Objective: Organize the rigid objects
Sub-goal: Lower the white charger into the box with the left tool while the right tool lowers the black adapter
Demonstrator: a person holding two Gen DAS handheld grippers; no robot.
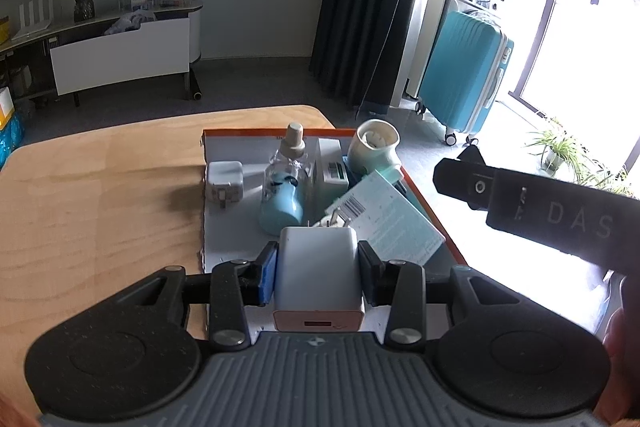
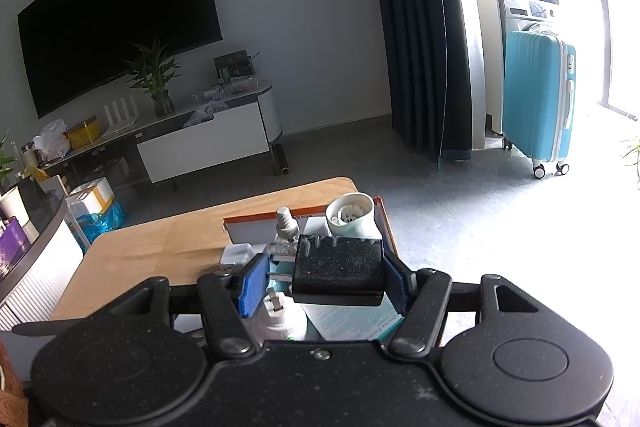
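Smooth white plastic, a rounded-corner charger block [image 1: 318, 267] sits clamped between your left tongs [image 1: 318, 269], over the grey orange-rimmed tray [image 1: 432, 211] on the wooden bench [image 1: 100, 195]. Your right tongs [image 2: 326, 281] grip a matte black, speckled boxy adapter [image 2: 338, 269] above that tray.

Right gripper [image 2: 326, 277] jaws clamping black adapter [image 2: 338, 269] (prongs leftward), above orange-rimmed tray [image 2: 386, 223], wooden table [image 2: 160, 247]
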